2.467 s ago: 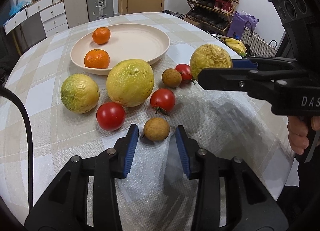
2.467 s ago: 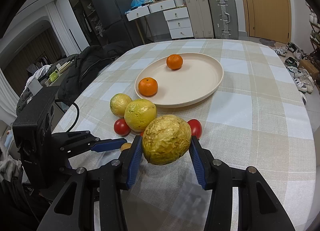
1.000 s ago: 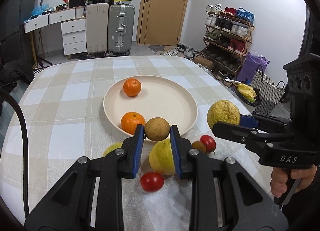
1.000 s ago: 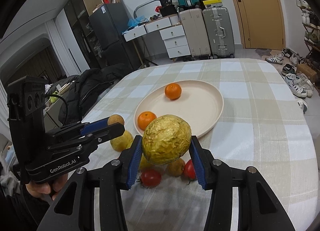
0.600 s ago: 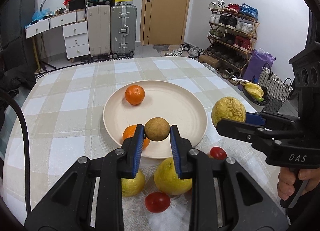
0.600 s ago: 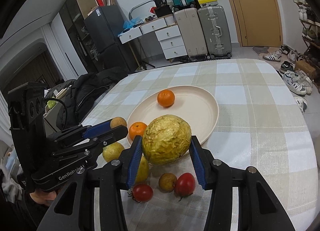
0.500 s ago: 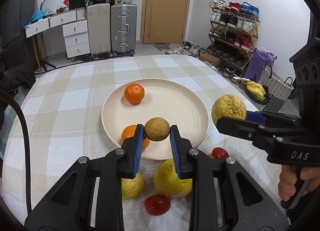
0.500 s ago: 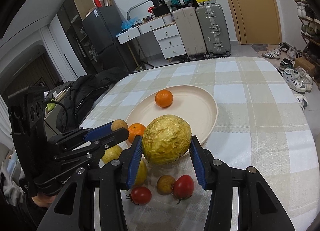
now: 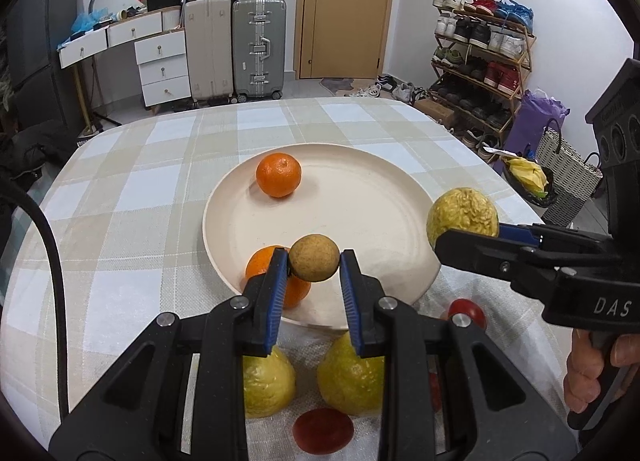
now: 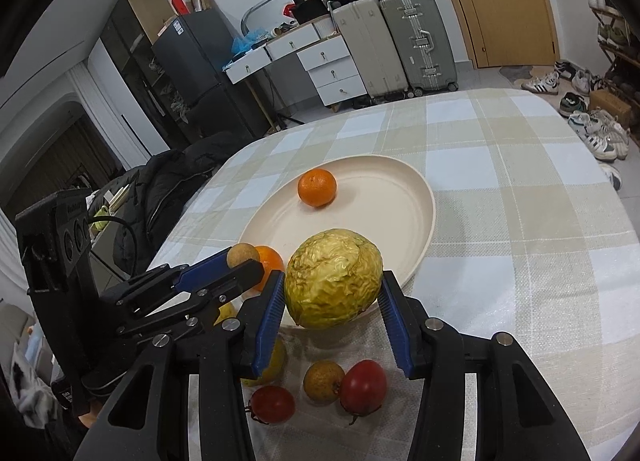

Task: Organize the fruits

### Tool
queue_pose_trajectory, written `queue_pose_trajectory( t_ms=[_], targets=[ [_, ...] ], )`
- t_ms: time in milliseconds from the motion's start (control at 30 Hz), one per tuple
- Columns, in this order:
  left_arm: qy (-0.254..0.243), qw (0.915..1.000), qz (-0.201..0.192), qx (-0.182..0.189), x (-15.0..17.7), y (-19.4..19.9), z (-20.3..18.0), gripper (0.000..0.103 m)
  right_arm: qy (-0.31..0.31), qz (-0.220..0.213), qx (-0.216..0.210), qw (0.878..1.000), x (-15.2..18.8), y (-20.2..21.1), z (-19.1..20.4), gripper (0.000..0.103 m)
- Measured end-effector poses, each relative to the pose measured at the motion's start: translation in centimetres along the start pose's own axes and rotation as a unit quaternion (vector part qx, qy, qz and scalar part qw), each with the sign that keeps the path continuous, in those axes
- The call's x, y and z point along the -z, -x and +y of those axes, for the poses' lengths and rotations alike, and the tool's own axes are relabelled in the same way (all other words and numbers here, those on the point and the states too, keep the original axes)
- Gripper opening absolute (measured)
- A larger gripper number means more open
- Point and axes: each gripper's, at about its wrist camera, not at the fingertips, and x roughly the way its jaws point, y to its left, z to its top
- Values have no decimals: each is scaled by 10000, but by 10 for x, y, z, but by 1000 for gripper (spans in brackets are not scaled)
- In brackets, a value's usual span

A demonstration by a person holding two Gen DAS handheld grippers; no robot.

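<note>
My left gripper [image 9: 314, 265] is shut on a small round brown fruit [image 9: 314, 258], held over the near rim of the cream plate [image 9: 372, 217]. My right gripper [image 10: 332, 297] is shut on a wrinkled yellow fruit [image 10: 334, 279], also at the plate's near edge [image 10: 416, 261]. Two oranges lie on the plate, one far [image 9: 279, 175] and one near [image 9: 264, 263]. On the cloth below sit two yellow-green fruits [image 9: 266, 387] [image 9: 348, 379], red tomatoes [image 10: 363, 385] [image 10: 273, 403] and another small brown fruit [image 10: 323, 381].
The round table [image 9: 120, 197] has a checked cloth. A person's hand [image 9: 592, 373] grips the right tool's handle. A black cable [image 9: 52, 261] runs along the left. Suitcases, drawers and a shoe rack stand beyond the table.
Both grippers have carried their fruits forward and slightly down toward the plate. The plate now looks nearer and the loose fruits lie lower in view.
</note>
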Motion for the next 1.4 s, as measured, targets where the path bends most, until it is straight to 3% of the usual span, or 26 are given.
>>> queue_pose_trajectory(
  t_ms=[567,733,833,900,1067,1167,1267,1400],
  targets=[
    [-2,9999,3,-123,1,-9,1,24,26,69,116,9999,-2,-16,-4,48],
    [44,9999,71,-70,2,-5,3,27,165,1,206,9997,-3,-11,3,53],
    [62,10000,-23,-71,4,6,4,41,172,5,255,9995,-1,-7,4,69],
    [83,9999,-93,-104,6,15,6,57,216,-24,335,9992,0,-3,5,80],
    [120,9993,-285,-233,13,41,13,84,420,-47,587,9974,9,7,10,99],
    [149,9989,-354,-267,20,57,18,89,567,-92,708,9958,16,14,14,103],
    [225,9985,-402,-281,28,73,23,102,657,-89,738,9951,21,21,17,103],
    [226,9981,-505,-255,36,91,29,102,740,-107,729,9945,26,32,20,103]
  ],
)
